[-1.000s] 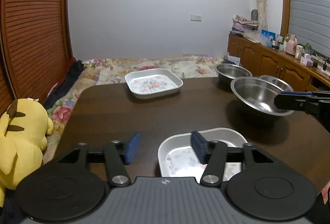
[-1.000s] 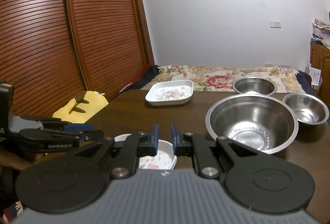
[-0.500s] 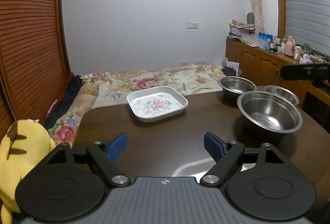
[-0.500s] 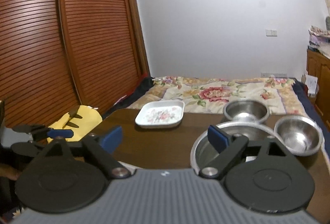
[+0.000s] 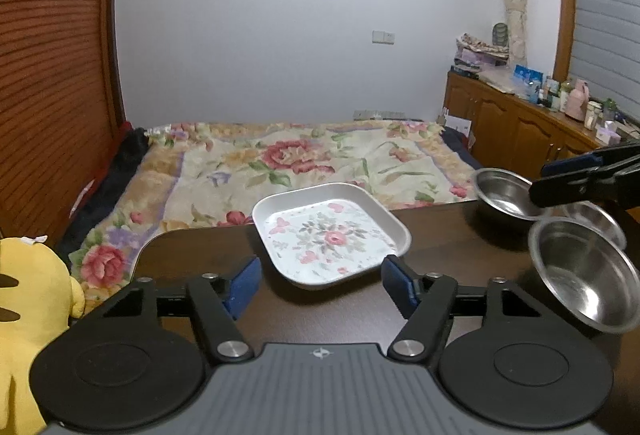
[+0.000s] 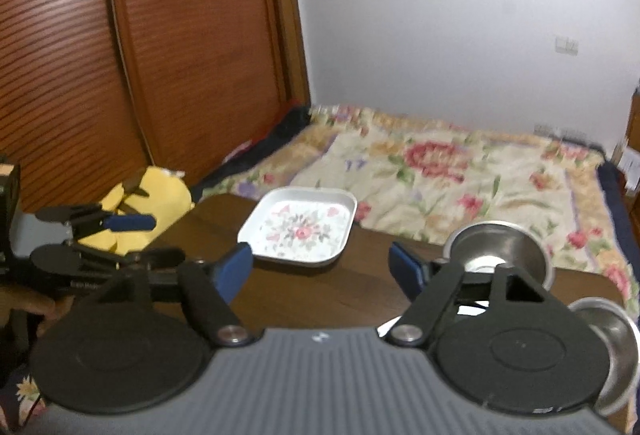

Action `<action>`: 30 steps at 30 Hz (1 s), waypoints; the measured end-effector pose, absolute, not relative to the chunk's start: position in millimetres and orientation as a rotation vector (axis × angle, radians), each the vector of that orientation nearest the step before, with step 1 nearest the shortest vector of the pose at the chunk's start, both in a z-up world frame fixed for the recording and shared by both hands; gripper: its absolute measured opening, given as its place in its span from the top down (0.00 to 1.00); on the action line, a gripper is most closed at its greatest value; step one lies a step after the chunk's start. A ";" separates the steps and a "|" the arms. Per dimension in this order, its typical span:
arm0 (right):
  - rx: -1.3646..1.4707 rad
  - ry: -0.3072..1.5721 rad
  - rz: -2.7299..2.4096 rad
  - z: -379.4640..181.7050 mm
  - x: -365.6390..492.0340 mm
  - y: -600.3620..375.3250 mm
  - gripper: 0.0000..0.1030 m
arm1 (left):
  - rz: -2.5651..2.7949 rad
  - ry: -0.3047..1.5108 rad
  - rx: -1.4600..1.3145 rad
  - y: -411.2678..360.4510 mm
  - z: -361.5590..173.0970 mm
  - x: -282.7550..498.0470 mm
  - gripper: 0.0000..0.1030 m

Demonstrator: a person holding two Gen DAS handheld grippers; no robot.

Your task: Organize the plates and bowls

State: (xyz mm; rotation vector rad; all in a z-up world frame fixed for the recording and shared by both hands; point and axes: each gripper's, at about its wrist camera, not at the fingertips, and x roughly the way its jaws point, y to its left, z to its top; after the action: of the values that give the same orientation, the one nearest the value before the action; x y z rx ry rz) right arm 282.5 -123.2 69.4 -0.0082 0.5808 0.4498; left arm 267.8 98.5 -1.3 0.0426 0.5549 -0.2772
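Approaching the floral plate point(image 5: 331, 235) at the table's point(image 5: 440, 235) far edge, the left gripper point(image 5: 320, 285) holds nothing, its jaws apart after just narrowing with only air between them, and the right gripper point(image 6: 320, 271) is likewise empty, apart and just narrowing. Judged next: one gripper must straddle the plate's near rim and close (the other staying clear). The left view alone shows three steel bowls point(image 5: 584, 275) clustered at right; the right view alone shows the person's hand point(image 6: 28, 307).
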 end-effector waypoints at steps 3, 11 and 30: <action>-0.014 0.635 0.447 61.3 308.2 -117.3 0.36 | -0.272 0.580 0.039 101.5 -7.7 290.1 0.37; 0.016 0.774 0.464 37.4 371.1 -102.5 0.47 | -0.267 0.647 0.020 113.1 -32.6 335.4 0.48; 0.071 0.959 0.450 -12.7 437.6 -86.6 0.73 | -0.294 0.708 -0.032 119.9 -62.1 373.4 0.72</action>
State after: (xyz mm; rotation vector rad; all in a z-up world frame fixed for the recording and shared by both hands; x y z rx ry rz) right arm 437.6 -86.6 -12.7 0.0706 0.9590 0.4503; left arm 373.4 119.9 -62.1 -0.0316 0.7085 -0.2941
